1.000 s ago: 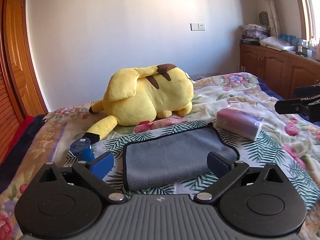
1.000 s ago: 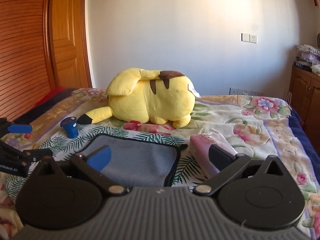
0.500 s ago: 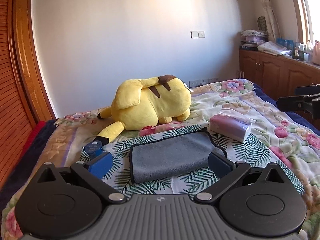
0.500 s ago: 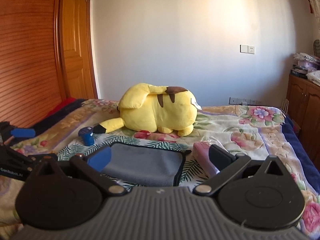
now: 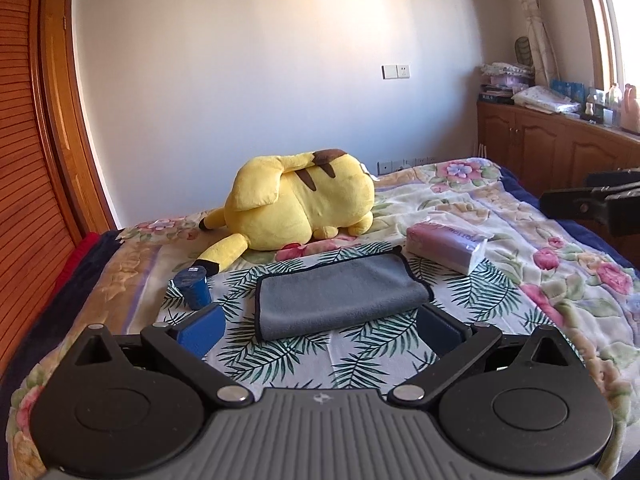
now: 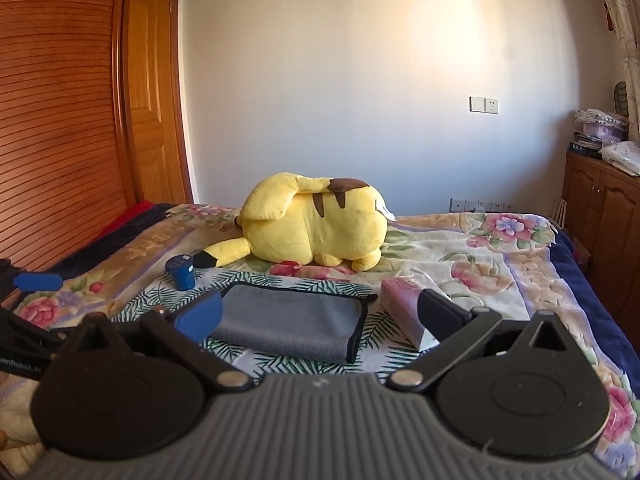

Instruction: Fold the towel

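A grey towel [image 5: 340,294] with a black hem lies folded on the floral bedspread [image 5: 520,240]; it also shows in the right wrist view [image 6: 292,322]. My left gripper [image 5: 320,326] is open and empty, held back from the towel's near edge and above the bed. My right gripper [image 6: 320,312] is open and empty, also back from the towel's near edge. The left gripper's fingers [image 6: 36,282] show at the left edge of the right wrist view. The right gripper's fingers [image 5: 592,202] show at the right edge of the left wrist view.
A yellow plush toy [image 5: 300,204] lies behind the towel. A pink tissue pack [image 5: 444,242] lies right of the towel, a small blue jar [image 5: 192,284] left of it. A wooden wardrobe [image 6: 60,120] stands on the left, wooden cabinets [image 5: 560,152] on the right.
Both grippers have pulled back and risen away from the towel, so it looks smaller and farther. The towel has not moved. Both stay open.
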Available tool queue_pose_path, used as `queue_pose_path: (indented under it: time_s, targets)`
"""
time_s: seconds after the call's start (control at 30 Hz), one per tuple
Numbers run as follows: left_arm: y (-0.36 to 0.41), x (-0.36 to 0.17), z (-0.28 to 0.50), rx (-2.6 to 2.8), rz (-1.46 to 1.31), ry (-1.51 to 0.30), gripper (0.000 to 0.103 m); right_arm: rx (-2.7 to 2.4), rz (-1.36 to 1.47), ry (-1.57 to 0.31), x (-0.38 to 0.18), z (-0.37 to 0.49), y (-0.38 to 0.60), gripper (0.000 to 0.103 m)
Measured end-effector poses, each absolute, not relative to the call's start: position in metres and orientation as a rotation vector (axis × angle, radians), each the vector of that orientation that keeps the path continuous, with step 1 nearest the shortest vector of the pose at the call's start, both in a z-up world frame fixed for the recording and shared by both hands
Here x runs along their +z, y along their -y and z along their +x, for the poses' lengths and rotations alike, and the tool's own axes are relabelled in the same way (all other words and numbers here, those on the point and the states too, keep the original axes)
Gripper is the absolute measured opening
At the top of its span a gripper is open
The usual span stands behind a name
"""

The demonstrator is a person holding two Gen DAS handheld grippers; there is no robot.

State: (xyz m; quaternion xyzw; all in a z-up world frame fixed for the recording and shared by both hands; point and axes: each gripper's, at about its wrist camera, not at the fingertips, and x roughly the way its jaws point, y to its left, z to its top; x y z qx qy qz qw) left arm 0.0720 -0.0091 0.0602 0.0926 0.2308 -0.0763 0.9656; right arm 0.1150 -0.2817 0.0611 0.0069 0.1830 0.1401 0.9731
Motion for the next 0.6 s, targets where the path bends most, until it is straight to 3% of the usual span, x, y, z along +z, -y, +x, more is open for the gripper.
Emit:
queue_pose_path:
  time_s: [0.6]
  targets:
    - [0.005,0.034,0.031,-0.137,0.154,-0.485,0.103,0.310,0.044,-0.392,0.034,0.077,0.262,0.103]
